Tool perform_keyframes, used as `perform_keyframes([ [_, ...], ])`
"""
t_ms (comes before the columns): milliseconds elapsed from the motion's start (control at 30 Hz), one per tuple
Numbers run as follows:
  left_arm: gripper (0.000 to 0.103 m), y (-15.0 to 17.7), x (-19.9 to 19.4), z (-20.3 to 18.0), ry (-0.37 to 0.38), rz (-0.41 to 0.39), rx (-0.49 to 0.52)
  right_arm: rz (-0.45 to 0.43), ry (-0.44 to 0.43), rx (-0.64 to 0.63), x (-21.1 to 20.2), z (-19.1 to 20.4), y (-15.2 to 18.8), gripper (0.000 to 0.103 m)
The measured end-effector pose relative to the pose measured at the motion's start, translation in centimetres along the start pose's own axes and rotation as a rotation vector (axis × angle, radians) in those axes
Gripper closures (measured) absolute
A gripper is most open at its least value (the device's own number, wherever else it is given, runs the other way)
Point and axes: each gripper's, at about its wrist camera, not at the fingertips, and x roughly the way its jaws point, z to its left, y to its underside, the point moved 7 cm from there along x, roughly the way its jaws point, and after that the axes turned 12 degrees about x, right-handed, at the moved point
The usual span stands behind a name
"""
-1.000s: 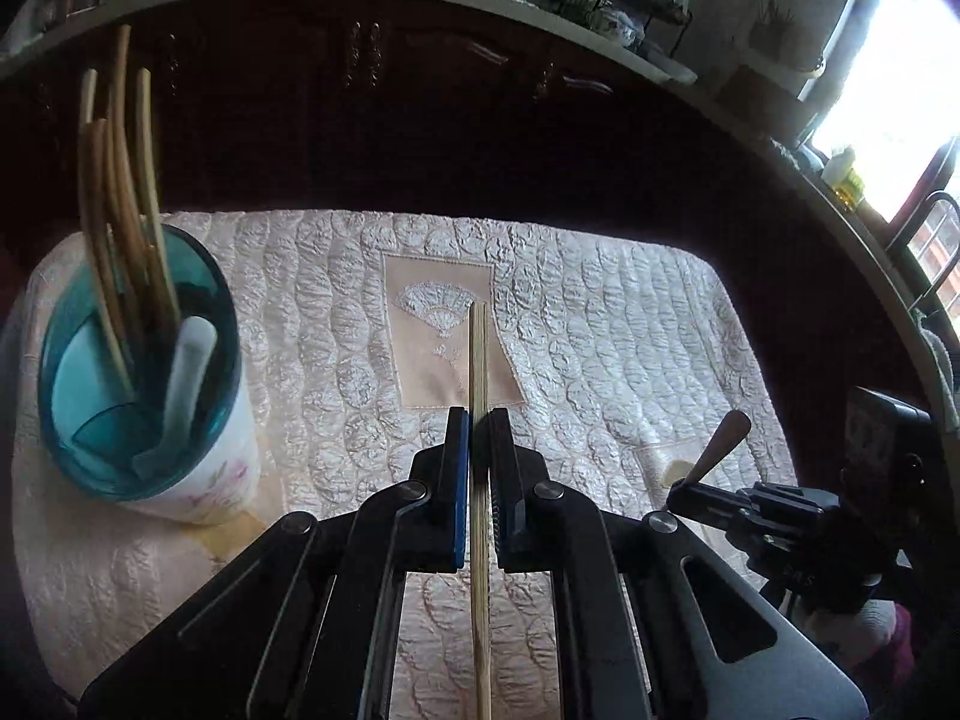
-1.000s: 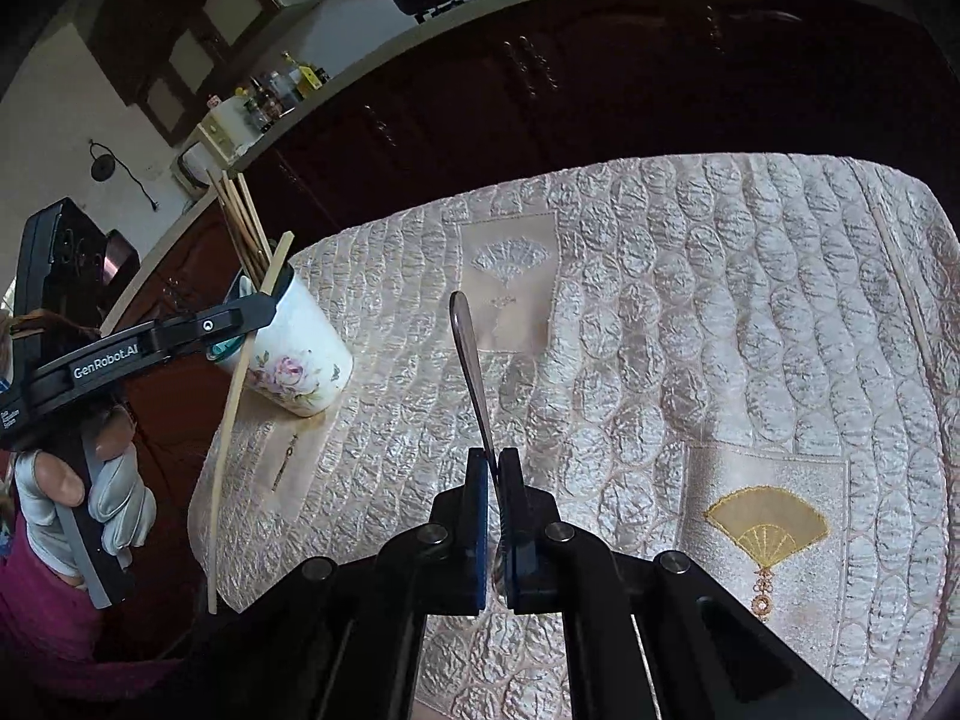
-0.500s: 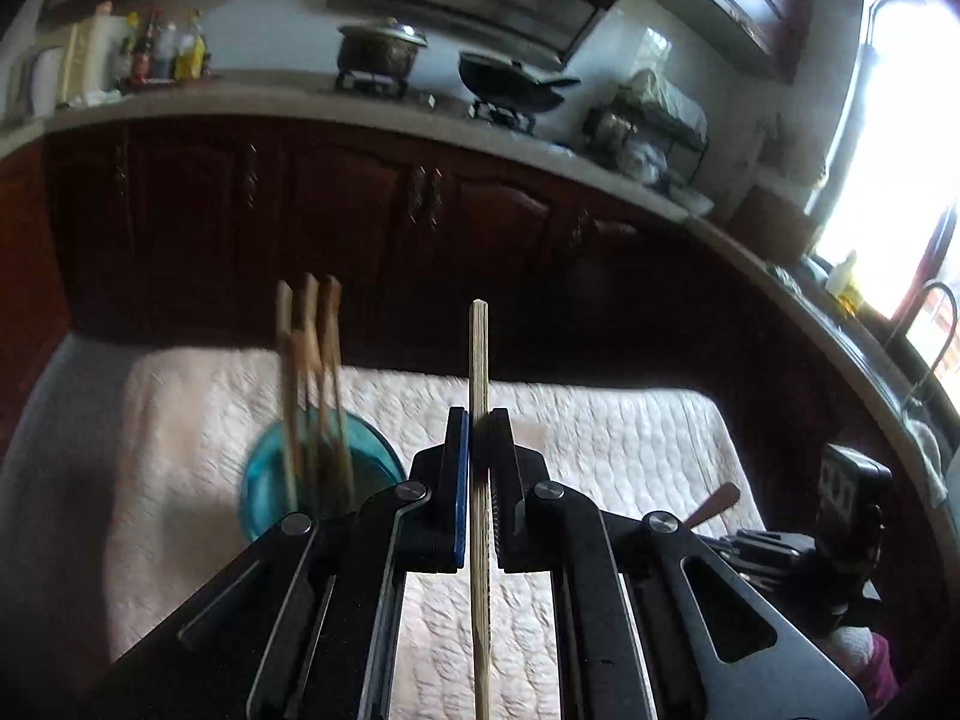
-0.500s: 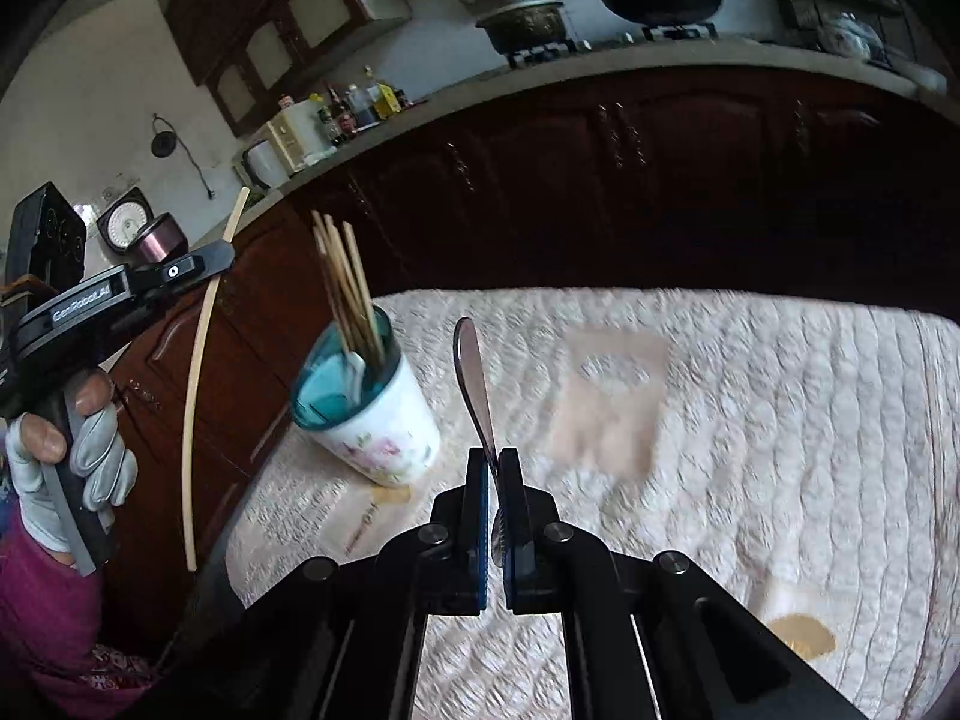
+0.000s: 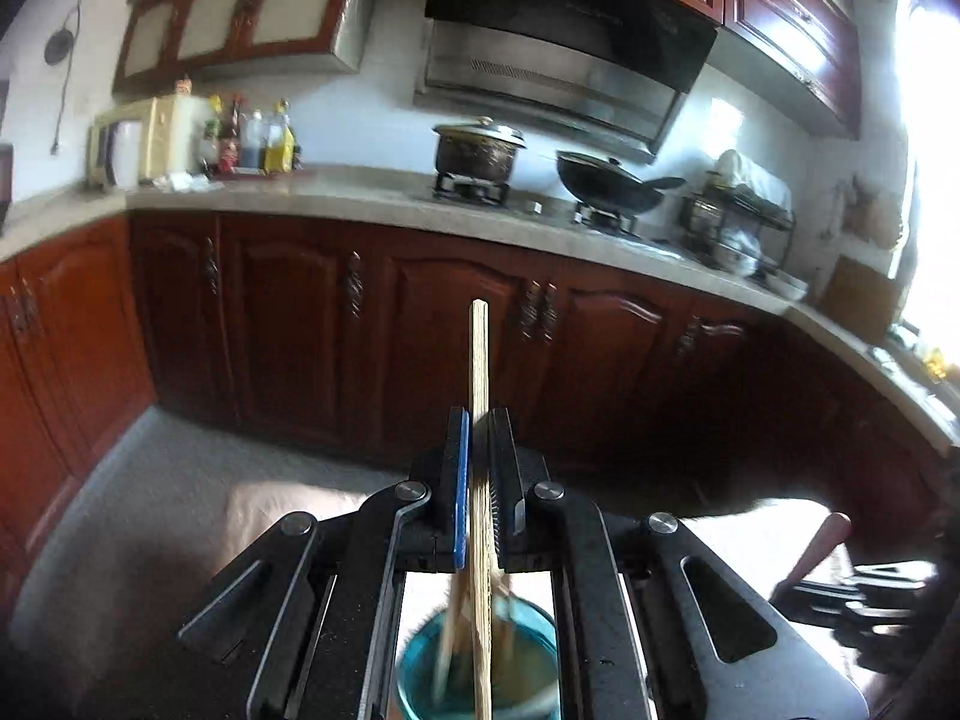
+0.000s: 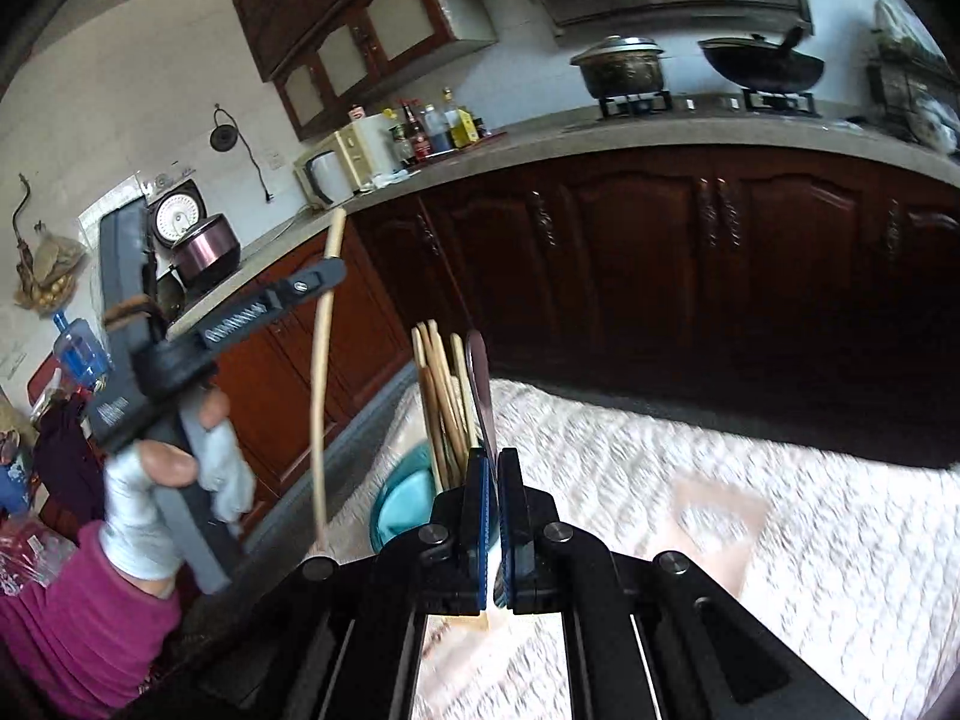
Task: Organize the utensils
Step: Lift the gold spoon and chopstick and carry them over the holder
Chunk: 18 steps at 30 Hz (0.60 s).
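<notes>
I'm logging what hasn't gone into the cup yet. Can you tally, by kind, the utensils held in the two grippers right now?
Chopstick, in the left gripper: 1
Spoon, in the right gripper: 1
Total: 2

Left gripper [image 5: 478, 420]: raised and tilted up, chopstick [image 5: 479, 360] now upright above teal cup [image 5: 420, 678], formerly flat over quilt. Right gripper [image 6: 493, 462]: spoon [image 6: 482, 384] carried beside cup's chopsticks [image 6: 441, 396]
</notes>
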Motion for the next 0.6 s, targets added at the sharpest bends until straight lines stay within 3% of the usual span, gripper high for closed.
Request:
perform_keyframes([
  [300,0.098,1.1,4.6,1.7,-0.028,-0.014,0.025,0.036,-0.028,-0.025,4.7,1.7,-2.0,0.1],
  [600,0.098,2.9,6.6,1.9,-0.026,-0.015,0.044,0.099,-0.034,-0.034,8.8,2.0,-1.1,0.1],
])
